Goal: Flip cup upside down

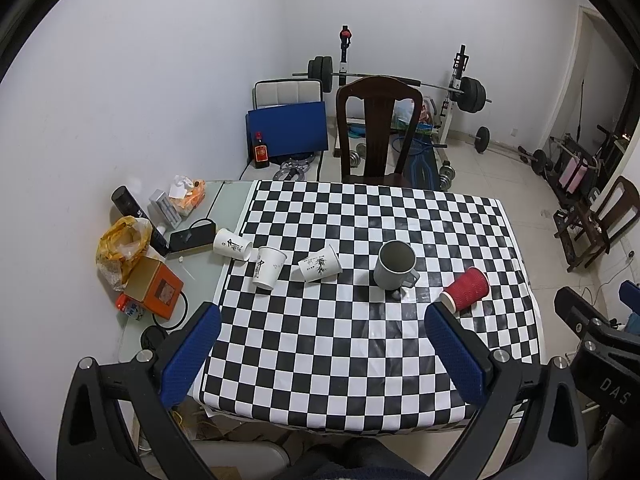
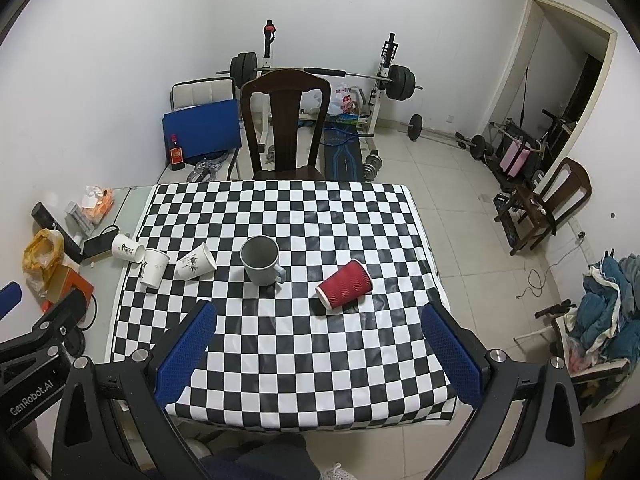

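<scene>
**A:** What do you have nearest you?

**B:** Both tools hang over the near edge of the table [image 2: 400, 400], above its checkered cloth [image 1: 340, 360]. My left hand-held gripper [image 1: 322, 326] has its blue pads spread wide with nothing between them. My right hand-held gripper [image 2: 319, 322] is the same: jaws apart, empty. Neither touches anything.

**A:** And the cup?

**B:** Several candidates. Closest to my right tool, a red ribbed paper cup [image 2: 345, 284] lies on its side, mouth toward me. Just beyond, near the middle of the table, a grey mug [image 2: 261, 261] stands upright, mouth up, handle pointing toward the near right. I judge that to be the one to flip, since it is the only one standing mouth up. Left of it, three white printed paper cups [image 1: 270, 266] lie tipped over at the cloth's edge.

**A:** How will the mug handle?

**B:** It looks ceramic, so I expect it stiff, fairly heavy, smooth-glazed and breakable if dropped. I would clamp across the body below the rim, clear of the handle, and squeeze firmly before rotating. The paper cups would be light and crushable.

**A:** Further back?

**B:** A dark wooden chair [image 2: 286, 124] at the far edge, then a barbell rack [image 2: 320, 74] against the wall.
</scene>
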{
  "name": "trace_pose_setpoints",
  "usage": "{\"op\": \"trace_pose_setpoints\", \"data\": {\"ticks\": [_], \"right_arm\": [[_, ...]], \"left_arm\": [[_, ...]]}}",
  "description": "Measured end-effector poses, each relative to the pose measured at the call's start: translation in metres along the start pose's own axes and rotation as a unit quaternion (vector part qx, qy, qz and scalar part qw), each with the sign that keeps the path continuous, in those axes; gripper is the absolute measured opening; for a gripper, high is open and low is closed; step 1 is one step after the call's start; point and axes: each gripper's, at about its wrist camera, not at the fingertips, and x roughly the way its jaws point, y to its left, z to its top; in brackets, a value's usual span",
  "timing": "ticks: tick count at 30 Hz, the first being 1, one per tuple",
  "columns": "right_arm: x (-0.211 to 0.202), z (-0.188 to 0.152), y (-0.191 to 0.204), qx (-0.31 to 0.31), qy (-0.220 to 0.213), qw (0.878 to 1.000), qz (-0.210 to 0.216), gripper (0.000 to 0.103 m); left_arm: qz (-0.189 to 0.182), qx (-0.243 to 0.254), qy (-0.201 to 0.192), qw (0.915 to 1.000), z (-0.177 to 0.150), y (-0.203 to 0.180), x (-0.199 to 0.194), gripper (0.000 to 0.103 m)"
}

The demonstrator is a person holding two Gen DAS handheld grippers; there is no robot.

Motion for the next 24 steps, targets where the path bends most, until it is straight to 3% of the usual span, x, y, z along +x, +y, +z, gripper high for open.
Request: {"op": "trace_pose_setpoints", "data": {"ticks": [24], "right_arm": [[-0.0059, 0.0025, 0.0016, 0.001, -0.002, 1.000, 0.002, 0.103]], "left_arm": [[0.000, -0.001, -0.001, 1.0000, -0.0009, -0.0006, -0.0008, 0.103]]}}
